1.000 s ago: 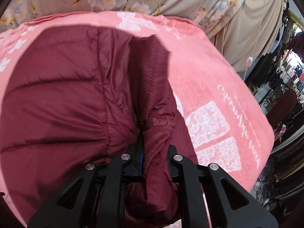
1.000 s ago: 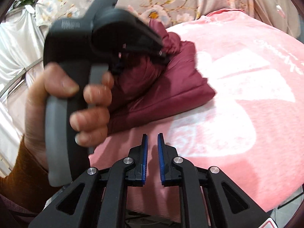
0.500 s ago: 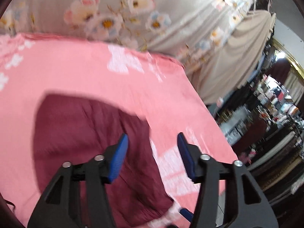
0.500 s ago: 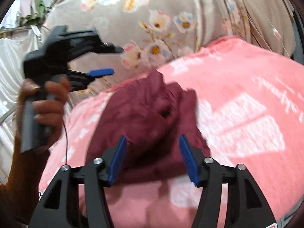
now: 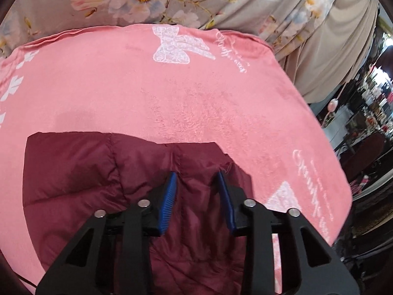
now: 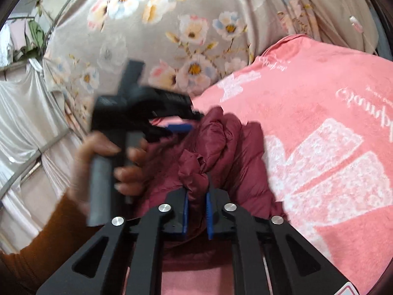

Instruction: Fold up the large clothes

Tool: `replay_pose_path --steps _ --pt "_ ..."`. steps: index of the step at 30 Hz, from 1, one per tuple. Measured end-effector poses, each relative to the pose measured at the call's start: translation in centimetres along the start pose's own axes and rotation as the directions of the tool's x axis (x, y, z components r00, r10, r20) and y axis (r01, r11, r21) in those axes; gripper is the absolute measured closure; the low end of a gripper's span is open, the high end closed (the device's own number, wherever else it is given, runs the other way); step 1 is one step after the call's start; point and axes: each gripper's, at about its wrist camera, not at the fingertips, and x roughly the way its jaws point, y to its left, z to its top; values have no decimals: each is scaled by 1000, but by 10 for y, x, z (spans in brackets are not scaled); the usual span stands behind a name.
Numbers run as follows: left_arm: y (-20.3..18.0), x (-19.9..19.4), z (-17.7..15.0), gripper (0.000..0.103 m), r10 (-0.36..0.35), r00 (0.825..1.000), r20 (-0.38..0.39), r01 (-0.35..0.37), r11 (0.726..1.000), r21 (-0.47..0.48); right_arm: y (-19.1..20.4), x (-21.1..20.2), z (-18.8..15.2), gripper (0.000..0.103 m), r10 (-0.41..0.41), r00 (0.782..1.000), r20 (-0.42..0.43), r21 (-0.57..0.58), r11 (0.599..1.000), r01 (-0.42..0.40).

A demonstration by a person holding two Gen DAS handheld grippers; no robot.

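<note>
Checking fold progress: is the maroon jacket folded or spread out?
Folded, partly bunched. The maroon jacket lies as a compact layered block on the pink blanket; a crumpled fold sits in the closing right tool.

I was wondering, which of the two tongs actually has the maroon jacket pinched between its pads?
The right tongs, closing on a bunched fold of the maroon jacket. The left tongs hover above the jacket, closing on nothing.

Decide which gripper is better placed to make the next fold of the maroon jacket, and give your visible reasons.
Right, probably. The right gripper has a bunch of the maroon jacket between its closing jaws. The left gripper has jaws apart above the fabric, closing, gripping nothing.
</note>
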Motion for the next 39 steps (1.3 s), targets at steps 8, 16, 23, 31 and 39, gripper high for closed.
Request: replay_pose_path --steps 8,16,23,31,39 --pt "-16 48 0 76 80 997 -8 -79 995 62 -41 12 -16 95 -89 993 -82 82 992 95" --pt "-23 74 -13 77 123 992 32 -126 987 96 -57 33 -36 95 -136 980 -146 70 987 147" --pt "-27 85 -21 77 149 985 82 -158 981 115 -52 40 -44 95 -187 973 -137 -3 982 189" --pt "-27 91 -25 77 162 981 111 -174 978 117 -48 40 -48 95 -204 971 -126 -24 979 203" --pt "-29 92 -26 77 178 976 122 -193 973 127 -47 39 -48 95 -215 969 -118 -44 976 211"
